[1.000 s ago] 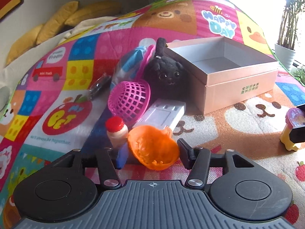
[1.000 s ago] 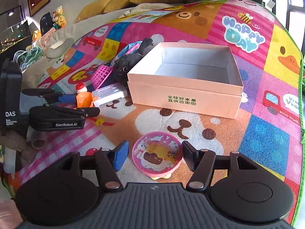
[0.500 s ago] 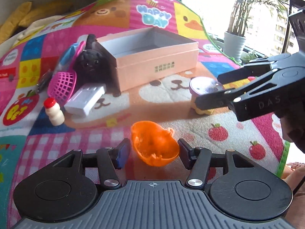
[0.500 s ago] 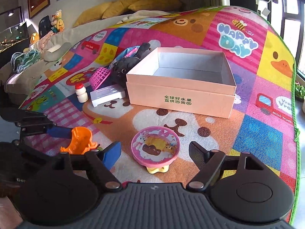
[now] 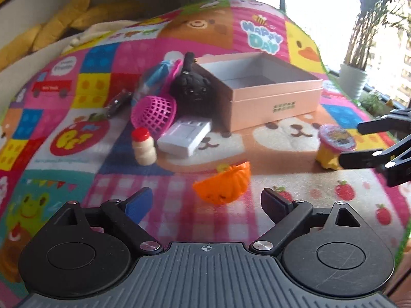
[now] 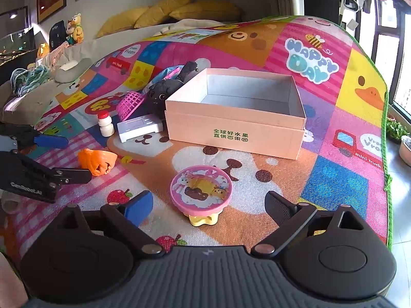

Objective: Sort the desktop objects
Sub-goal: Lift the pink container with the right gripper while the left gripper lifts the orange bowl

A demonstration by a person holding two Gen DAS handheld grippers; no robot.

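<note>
Both claws letting go.
Left gripper and right gripper jaws opening; orange pumpkin, pink-lidded toy dropped at box's six o'clock, unsorted.

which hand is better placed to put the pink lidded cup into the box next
Right, most likely. The pink lidded cup sits between the right gripper's opening fingers, with the pink box straight ahead. The left gripper faces the orange pumpkin bowl, with the cup off to its side.
</note>
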